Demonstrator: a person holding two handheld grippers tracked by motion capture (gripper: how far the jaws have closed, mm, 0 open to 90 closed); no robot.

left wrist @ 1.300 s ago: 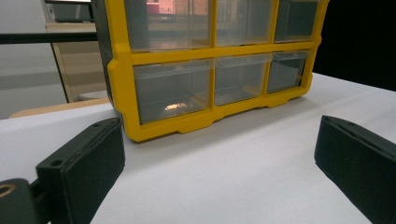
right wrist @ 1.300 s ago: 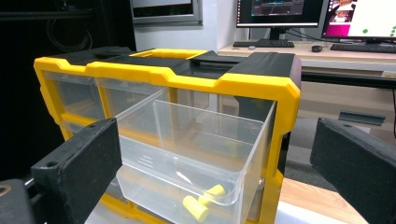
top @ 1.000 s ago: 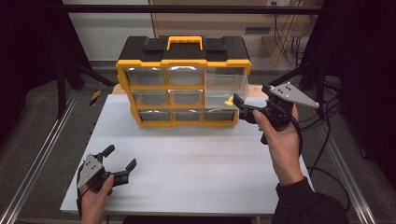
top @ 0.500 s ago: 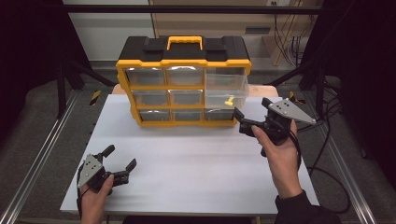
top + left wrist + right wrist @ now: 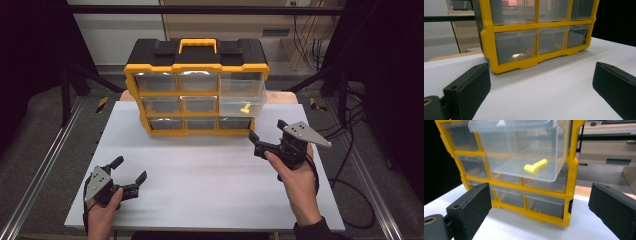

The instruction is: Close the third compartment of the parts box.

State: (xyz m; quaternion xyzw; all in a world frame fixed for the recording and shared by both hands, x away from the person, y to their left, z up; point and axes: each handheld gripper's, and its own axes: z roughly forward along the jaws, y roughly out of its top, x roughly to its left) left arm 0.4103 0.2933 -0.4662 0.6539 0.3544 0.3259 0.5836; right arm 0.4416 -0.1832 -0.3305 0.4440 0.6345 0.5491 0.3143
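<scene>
A yellow and black drawer cabinet (image 5: 195, 65) (image 5: 486, 50) (image 5: 574, 170) stands at the back of the white table (image 5: 210, 170). Its top right clear drawer (image 5: 242, 95) (image 5: 524, 152) is pulled out, and a small yellow part (image 5: 244, 108) (image 5: 535, 166) lies inside it. My right gripper (image 5: 268, 135) (image 5: 539, 212) hovers open in front of the cabinet's right side, nothing between its jaws. My left gripper (image 5: 130, 172) (image 5: 541, 92) rests open near the table's front left corner, facing the cabinet's lower drawers.
Metal rails (image 5: 45, 165) run along both sides of the table. Cables (image 5: 350, 165) trail on the floor at the right. A wooden board edge (image 5: 282, 96) shows behind the cabinet.
My right gripper has drawn back from the cabinet and lowered toward the table's right side. The left gripper has stayed still.
</scene>
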